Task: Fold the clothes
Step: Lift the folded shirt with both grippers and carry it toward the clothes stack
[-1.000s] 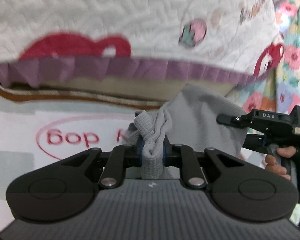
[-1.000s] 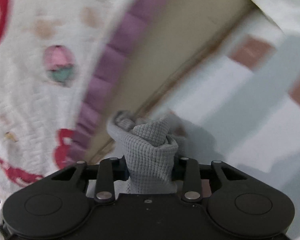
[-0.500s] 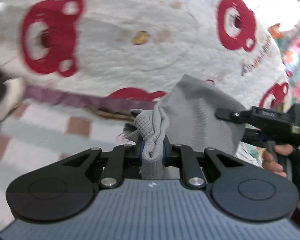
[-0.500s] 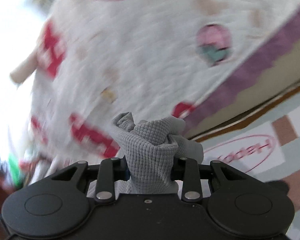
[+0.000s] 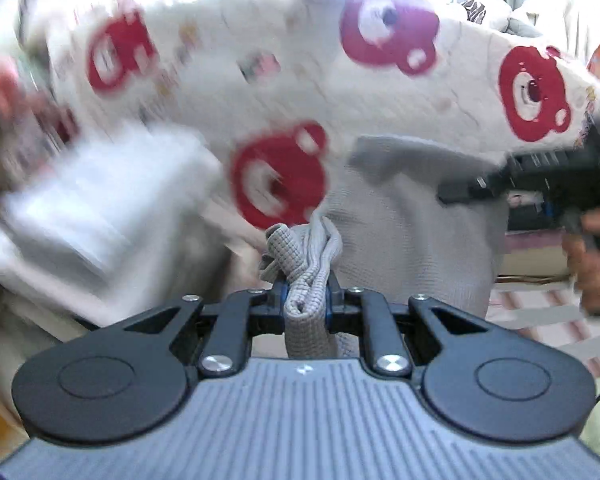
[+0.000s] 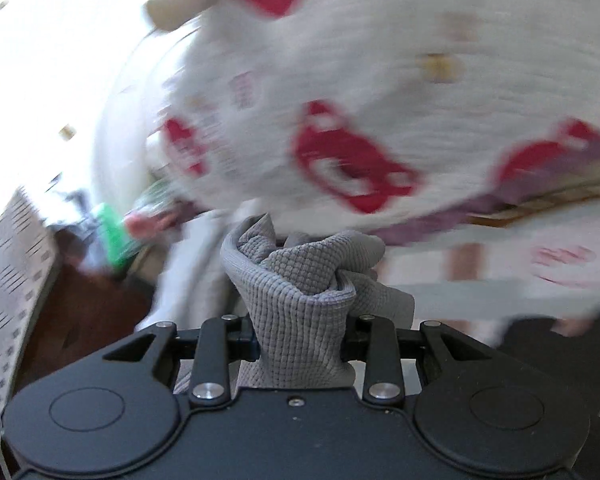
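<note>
Gray waffle-knit garment (image 5: 416, 240) held aloft above a bed, stretched between both grippers. Left gripper (image 5: 306, 304) clamped tight on a bunched edge of the cloth; right gripper (image 6: 300, 332) closed around a thicker wad of the same cloth (image 6: 300, 280). Behind, a white quilt (image 5: 300, 80) printed with red bear faces and edged in purple (image 6: 440, 220). Beside the bed, a pale patterned floor mat (image 6: 500, 280). At the right of the left view, a hand (image 5: 592, 264) on the other gripper's black handle. Bright window light at the top. Much of the room motion-blurred.
</note>
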The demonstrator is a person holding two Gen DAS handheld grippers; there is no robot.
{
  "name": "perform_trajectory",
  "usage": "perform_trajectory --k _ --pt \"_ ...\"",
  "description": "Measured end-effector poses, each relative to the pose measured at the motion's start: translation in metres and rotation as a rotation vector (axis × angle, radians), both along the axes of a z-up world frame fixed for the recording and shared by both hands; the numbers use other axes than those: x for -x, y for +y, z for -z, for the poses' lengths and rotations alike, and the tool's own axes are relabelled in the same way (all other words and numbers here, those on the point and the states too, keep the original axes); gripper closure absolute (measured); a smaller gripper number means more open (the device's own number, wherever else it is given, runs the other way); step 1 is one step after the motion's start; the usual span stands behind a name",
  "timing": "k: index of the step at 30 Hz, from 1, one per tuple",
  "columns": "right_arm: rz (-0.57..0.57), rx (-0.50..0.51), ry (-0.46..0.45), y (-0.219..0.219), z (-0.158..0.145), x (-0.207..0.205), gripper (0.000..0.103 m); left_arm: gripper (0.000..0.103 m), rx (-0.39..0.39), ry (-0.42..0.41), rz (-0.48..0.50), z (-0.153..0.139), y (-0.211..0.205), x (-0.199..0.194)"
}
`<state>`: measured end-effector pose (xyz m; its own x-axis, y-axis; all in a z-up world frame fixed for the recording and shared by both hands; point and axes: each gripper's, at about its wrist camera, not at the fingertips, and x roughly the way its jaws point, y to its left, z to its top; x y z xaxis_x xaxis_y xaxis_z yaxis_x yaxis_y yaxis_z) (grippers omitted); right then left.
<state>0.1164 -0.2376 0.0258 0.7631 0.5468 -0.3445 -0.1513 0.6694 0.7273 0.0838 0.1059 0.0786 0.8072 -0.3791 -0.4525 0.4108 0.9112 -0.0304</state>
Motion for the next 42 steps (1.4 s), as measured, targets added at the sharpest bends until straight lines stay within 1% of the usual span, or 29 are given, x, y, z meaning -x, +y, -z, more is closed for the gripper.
perform_trajectory --k 2,5,7,8,10,11,13,15,18,20,23,28,30,32,33,35,36,37,38,39,40,41,42 --pt "-0.080 0.009 -0.040 0.031 -0.027 -0.025 0.066 0.088 -0.048 -0.044 -0.043 -0.024 0.022 0.002" --pt "-0.198 0.017 -0.104 0.078 -0.066 -0.064 0.066 0.088 -0.066 -0.091 -0.139 -0.060 0.067 -0.002" --pt "-0.267 0.007 -0.134 0.109 -0.088 -0.091 0.066 0.088 -0.067 -0.117 -0.203 -0.078 0.094 -0.010" --pt "-0.297 -0.003 -0.146 0.124 -0.098 -0.104 0.066 0.088 -0.064 -0.124 -0.228 -0.082 0.104 -0.018" --pt "-0.324 0.019 -0.166 0.152 -0.116 -0.124 0.067 0.088 -0.058 -0.139 -0.277 -0.089 0.124 -0.033" --pt "-0.334 0.038 -0.170 0.166 -0.122 -0.135 0.066 0.088 -0.057 -0.143 -0.302 -0.089 0.132 -0.042" --pt "-0.365 0.037 -0.163 0.187 -0.128 -0.160 0.067 0.088 -0.064 -0.139 -0.356 -0.084 0.144 -0.061" --pt "-0.376 0.025 -0.138 0.204 -0.126 -0.187 0.067 0.088 -0.057 -0.113 -0.385 -0.077 0.153 -0.081" --pt "-0.361 0.093 -0.140 0.222 -0.120 -0.215 0.067 0.088 -0.036 -0.068 -0.402 -0.064 0.160 -0.109" --pt "-0.353 0.105 -0.124 0.225 -0.108 -0.232 0.067 0.088 -0.034 -0.039 -0.410 -0.053 0.160 -0.131" --pt "-0.340 0.101 -0.088 0.223 -0.089 -0.257 0.067 0.088 -0.006 0.004 -0.419 -0.040 0.161 -0.153" --pt "-0.331 0.026 -0.044 0.213 -0.067 -0.286 0.066 0.088 0.131 0.039 -0.425 -0.038 0.173 -0.163" --pt "-0.330 0.003 -0.039 0.207 -0.063 -0.286 0.065 0.088 0.192 0.025 -0.405 -0.038 0.177 -0.157" --pt "-0.283 0.010 -0.054 0.203 -0.060 -0.281 0.065 0.088 0.229 0.023 -0.382 -0.037 0.177 -0.155" --pt "-0.265 0.009 -0.062 0.203 -0.059 -0.280 0.064 0.088 0.229 0.025 -0.385 -0.036 0.175 -0.155" --pt "-0.257 0.001 -0.045 0.201 -0.057 -0.285 0.063 0.088 0.173 0.018 -0.407 -0.030 0.168 -0.159" --pt "-0.255 -0.002 -0.031 0.201 -0.055 -0.287 0.058 0.088 0.112 0.010 -0.428 -0.024 0.162 -0.163" --pt "-0.246 0.016 -0.014 0.200 -0.054 -0.290 0.056 0.087 0.057 0.011 -0.445 -0.016 0.156 -0.166" --pt "-0.219 0.090 -0.007 0.201 -0.054 -0.289 0.043 0.085 0.019 0.022 -0.457 -0.006 0.152 -0.169" --pt "-0.182 0.194 -0.008 0.202 -0.056 -0.286 0.031 0.083 -0.019 0.028 -0.471 0.003 0.148 -0.172" --pt "-0.157 0.267 -0.023 0.202 -0.058 -0.281 0.030 0.076 -0.057 0.016 -0.491 0.008 0.143 -0.172" --pt "-0.142 0.320 -0.046 0.202 -0.059 -0.275 0.030 0.070 -0.095 0.000 -0.510 0.012 0.139 -0.172" --pt "-0.133 0.352 -0.068 0.199 -0.061 -0.269 0.030 0.068 -0.129 -0.029 -0.522 0.011 0.136 -0.169"
